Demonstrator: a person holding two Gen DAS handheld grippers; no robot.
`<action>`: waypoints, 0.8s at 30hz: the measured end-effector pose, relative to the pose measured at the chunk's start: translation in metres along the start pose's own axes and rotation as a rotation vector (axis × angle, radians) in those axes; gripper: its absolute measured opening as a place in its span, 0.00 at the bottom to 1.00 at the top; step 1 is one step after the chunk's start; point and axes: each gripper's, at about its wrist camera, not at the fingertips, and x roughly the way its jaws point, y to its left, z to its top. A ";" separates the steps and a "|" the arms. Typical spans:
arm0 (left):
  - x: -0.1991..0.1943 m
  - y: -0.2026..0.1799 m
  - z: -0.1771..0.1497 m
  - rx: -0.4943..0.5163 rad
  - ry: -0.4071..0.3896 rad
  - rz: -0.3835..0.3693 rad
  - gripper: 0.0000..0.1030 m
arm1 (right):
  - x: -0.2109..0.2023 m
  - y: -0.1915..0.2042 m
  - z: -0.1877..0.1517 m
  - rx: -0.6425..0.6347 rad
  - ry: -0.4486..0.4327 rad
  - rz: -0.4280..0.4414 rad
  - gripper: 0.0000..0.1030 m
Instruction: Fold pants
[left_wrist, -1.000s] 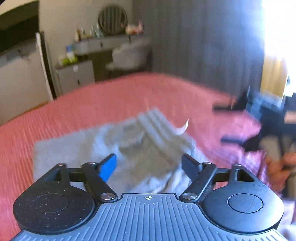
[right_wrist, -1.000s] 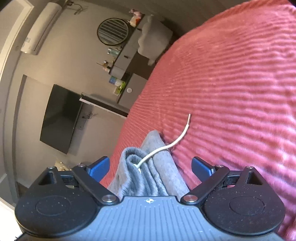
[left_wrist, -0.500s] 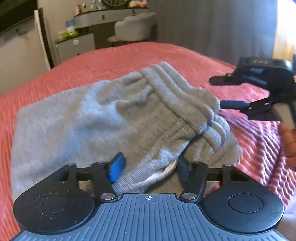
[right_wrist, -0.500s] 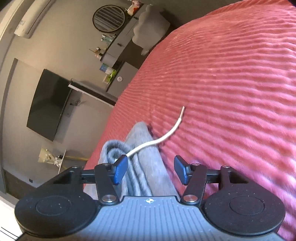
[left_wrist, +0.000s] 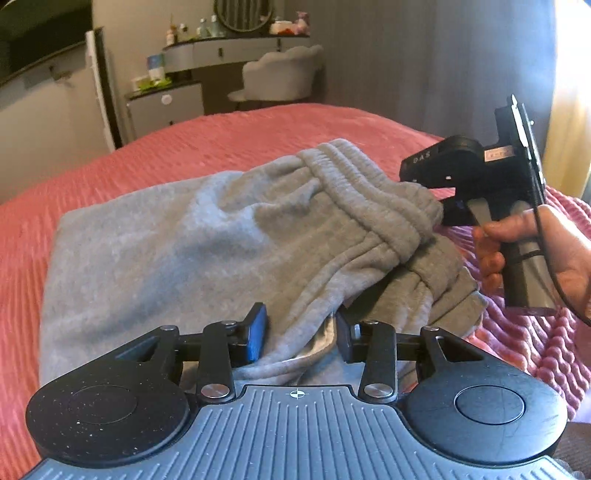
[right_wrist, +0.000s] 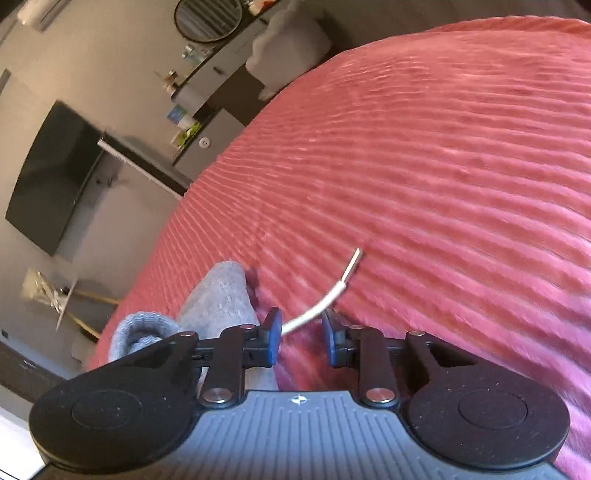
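Grey sweatpants (left_wrist: 192, 236) lie folded on the pink bedspread (left_wrist: 258, 125), waistband (left_wrist: 369, 199) toward the right. My left gripper (left_wrist: 301, 338) is closed down on the near edge of the waistband, with grey cloth between its fingers. My right gripper (left_wrist: 428, 192) shows in the left wrist view at the far end of the waistband. In the right wrist view the right gripper (right_wrist: 301, 336) is nearly shut, with the white drawstring (right_wrist: 332, 291) running out between its fingers and grey cloth (right_wrist: 218, 295) at its left finger.
A grey dresser (left_wrist: 221, 48) with bottles and a round mirror (left_wrist: 240, 14), a pale chair (left_wrist: 284, 77), a small cabinet (left_wrist: 166, 103) and a wall TV (right_wrist: 55, 177) stand beyond the bed. A grey curtain (left_wrist: 424, 66) hangs at the right.
Both grippers have closed from wide open: the left onto the waistband's near edge, the right around the drawstring end. The left gripper moved in close to the pants.
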 end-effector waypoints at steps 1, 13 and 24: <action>0.000 0.001 0.000 -0.007 -0.001 -0.006 0.43 | 0.003 0.001 0.001 -0.007 0.003 -0.004 0.18; -0.003 0.006 -0.003 -0.036 -0.019 -0.029 0.26 | -0.034 0.033 -0.007 -0.314 -0.124 -0.075 0.03; -0.017 0.014 0.013 -0.112 -0.043 -0.021 0.14 | -0.098 0.047 -0.018 -0.350 -0.219 -0.005 0.03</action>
